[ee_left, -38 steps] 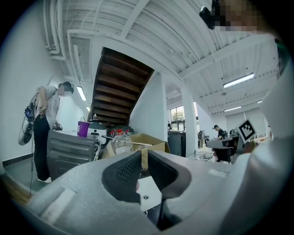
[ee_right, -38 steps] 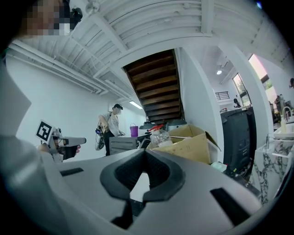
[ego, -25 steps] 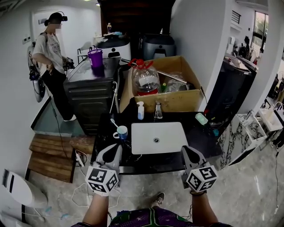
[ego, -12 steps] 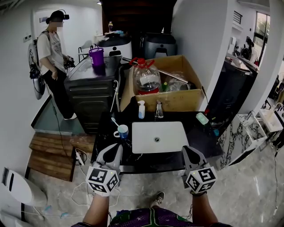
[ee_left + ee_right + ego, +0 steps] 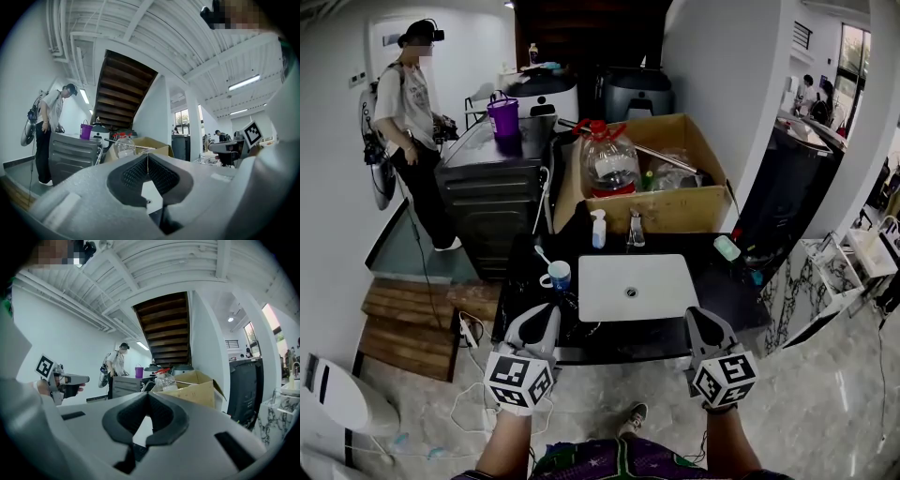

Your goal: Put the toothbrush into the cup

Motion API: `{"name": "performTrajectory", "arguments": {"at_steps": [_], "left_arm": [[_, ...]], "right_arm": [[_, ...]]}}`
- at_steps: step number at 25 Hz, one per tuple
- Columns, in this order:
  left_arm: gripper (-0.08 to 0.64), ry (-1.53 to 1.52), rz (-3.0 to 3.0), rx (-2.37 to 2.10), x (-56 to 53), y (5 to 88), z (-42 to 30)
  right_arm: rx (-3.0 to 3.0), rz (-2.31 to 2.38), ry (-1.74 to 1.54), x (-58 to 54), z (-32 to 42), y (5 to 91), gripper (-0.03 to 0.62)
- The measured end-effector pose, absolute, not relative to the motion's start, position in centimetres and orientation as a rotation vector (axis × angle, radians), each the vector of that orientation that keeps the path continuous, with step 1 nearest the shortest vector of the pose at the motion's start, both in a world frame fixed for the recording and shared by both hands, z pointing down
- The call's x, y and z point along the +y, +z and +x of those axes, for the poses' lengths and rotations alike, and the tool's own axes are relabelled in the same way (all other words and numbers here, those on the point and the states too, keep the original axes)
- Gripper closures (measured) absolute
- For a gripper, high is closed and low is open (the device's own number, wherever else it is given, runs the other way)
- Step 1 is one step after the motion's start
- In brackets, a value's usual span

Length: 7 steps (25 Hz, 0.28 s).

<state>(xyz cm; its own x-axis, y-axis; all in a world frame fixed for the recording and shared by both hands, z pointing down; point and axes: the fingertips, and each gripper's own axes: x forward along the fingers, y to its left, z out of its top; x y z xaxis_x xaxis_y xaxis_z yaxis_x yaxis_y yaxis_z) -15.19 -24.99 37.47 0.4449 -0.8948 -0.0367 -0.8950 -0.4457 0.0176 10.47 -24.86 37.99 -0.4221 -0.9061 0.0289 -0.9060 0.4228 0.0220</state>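
Left tongs (image 5: pixel 540 317), right tongs (image 5: pixel 701 319) clenched empty; one cup (image 5: pixel 558 278) seemingly holds one toothbrush (image 5: pixel 542 257).

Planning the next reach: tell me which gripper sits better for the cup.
Left. The cup stands left of the sink, just ahead of the left gripper; the right gripper is across the sink. Both jaws are shut, empty.

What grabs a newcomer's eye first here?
The white sink set in the black counter, dead centre of the head view, with a blue cup left of it and a toothbrush already standing in it. Behind, a big clear jug sits in an open cardboard box. Low in front, the left gripper and right gripper hang short of the counter, jaws shut on nothing.
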Motion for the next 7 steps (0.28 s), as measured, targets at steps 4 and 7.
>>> {"name": "performTrajectory", "arguments": {"at_steps": [4,7], "left_arm": [[0.543,0.007,-2.653,1.638,-24.87,37.69,-14.88],[0.543,-0.001,-2.655,1.63,-24.83,37.5,-14.8]], "right_arm": [[-2.619,1.669,0.005,-24.83,10.53,38.02,0.591],[-2.622,1.667,0.014,-24.9,10.5,37.89,0.591]]}}
